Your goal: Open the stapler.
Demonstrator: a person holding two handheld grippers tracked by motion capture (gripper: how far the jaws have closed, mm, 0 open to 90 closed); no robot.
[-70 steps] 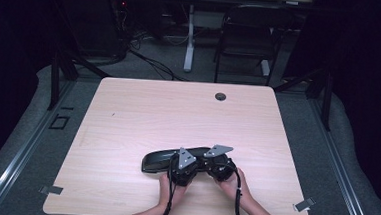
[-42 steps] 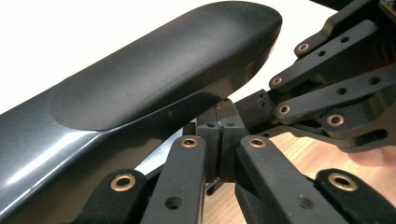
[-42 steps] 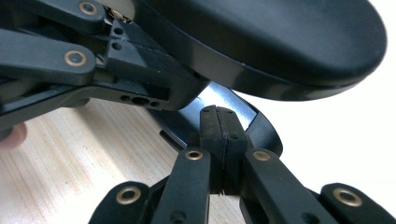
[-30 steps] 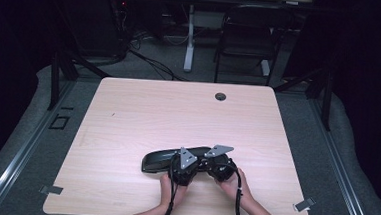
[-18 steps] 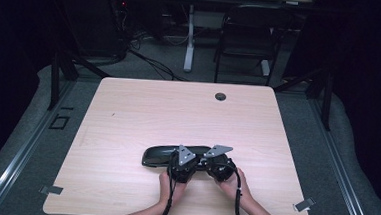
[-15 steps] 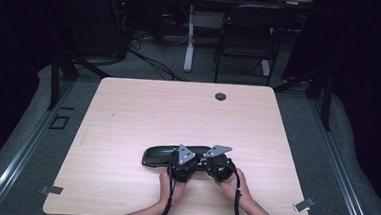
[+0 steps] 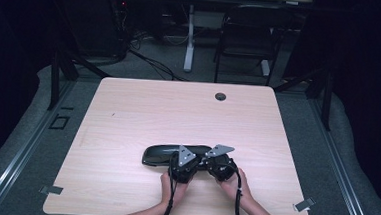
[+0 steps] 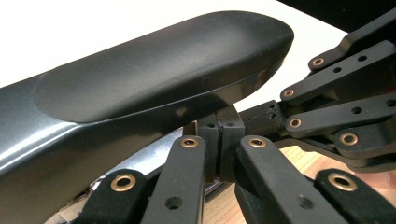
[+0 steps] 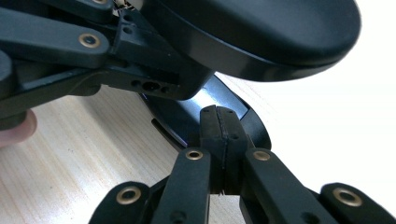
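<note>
A long black clamshell case (image 7: pixel 159 154) lies on the wooden table (image 7: pixel 153 110) near its front edge. My left gripper (image 7: pixel 187 157) and right gripper (image 7: pixel 214 160) sit side by side at the case's right end, each held in a hand. In the left gripper view the case's lid (image 8: pixel 154 79) stands raised above my left gripper (image 8: pixel 220 122), whose jaws are shut with nothing between them; the right gripper (image 8: pixel 275 116) comes in from the right. In the right gripper view my right gripper (image 9: pixel 218 115) is shut, its tips at the glossy lower shell (image 9: pixel 187 116) under the lid (image 9: pixel 261 28).
A round cable grommet (image 7: pixel 220 96) is set in the table's far edge. A dark chair (image 7: pixel 248 36) and a desk leg (image 7: pixel 189 42) stand behind the table. Metal brackets (image 7: pixel 50 189) (image 7: pixel 304 204) mark the front corners.
</note>
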